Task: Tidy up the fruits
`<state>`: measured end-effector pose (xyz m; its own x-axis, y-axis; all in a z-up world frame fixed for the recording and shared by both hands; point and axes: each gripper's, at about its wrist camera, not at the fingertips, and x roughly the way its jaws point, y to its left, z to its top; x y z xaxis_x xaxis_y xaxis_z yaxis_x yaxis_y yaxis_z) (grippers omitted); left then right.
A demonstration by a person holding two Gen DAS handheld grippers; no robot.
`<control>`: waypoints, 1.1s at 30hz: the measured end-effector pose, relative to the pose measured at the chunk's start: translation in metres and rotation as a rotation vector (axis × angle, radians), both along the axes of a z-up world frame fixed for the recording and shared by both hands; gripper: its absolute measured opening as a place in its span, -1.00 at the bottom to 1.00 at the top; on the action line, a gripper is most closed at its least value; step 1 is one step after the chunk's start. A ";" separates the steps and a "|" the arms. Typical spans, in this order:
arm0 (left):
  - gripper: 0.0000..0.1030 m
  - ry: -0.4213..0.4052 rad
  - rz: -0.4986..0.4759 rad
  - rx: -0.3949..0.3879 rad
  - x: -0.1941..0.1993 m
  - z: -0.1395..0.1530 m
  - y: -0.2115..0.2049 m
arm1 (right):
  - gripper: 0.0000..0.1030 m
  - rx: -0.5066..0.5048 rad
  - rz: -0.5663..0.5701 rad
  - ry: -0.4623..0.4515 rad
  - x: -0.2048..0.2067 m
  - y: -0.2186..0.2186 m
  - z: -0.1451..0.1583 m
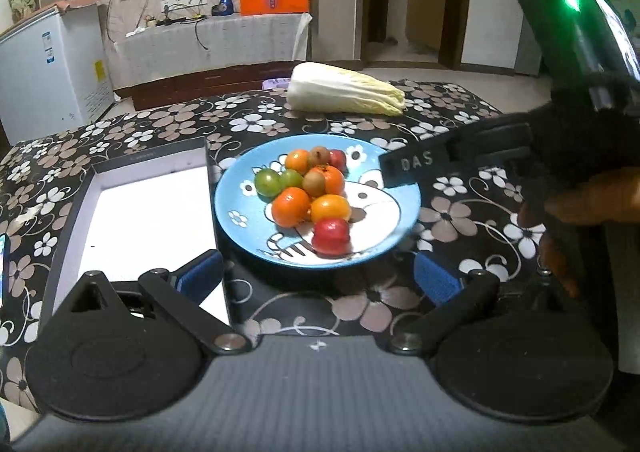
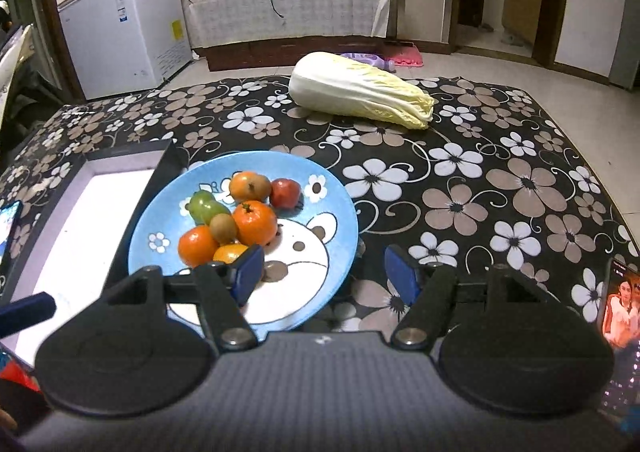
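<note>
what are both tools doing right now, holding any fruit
Left tool: open, holding nothing, just short of the plate.
Right tool: open, holding nothing, over the plate's near edge.

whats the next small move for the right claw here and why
Probably ease the right claw forward and down over the red fruit at the plate's near edge. Both claws are open and hold nothing, all the fruit sits piled on the plate, and the box beside it holds no fruit. That red one lies apart from the pile, so it looks easiest to pinch first.
</note>
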<state>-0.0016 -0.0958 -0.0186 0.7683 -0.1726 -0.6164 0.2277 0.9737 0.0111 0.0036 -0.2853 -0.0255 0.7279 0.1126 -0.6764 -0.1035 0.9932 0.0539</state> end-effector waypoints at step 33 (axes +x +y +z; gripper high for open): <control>1.00 -0.005 -0.035 0.040 -0.004 -0.007 -0.012 | 0.34 0.011 -0.010 0.012 -0.007 -0.006 -0.003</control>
<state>-0.0054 -0.1082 -0.0254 0.7652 -0.1742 -0.6197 0.2610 0.9640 0.0513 -0.0030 -0.2916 -0.0280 0.7208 0.1123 -0.6840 -0.0924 0.9935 0.0657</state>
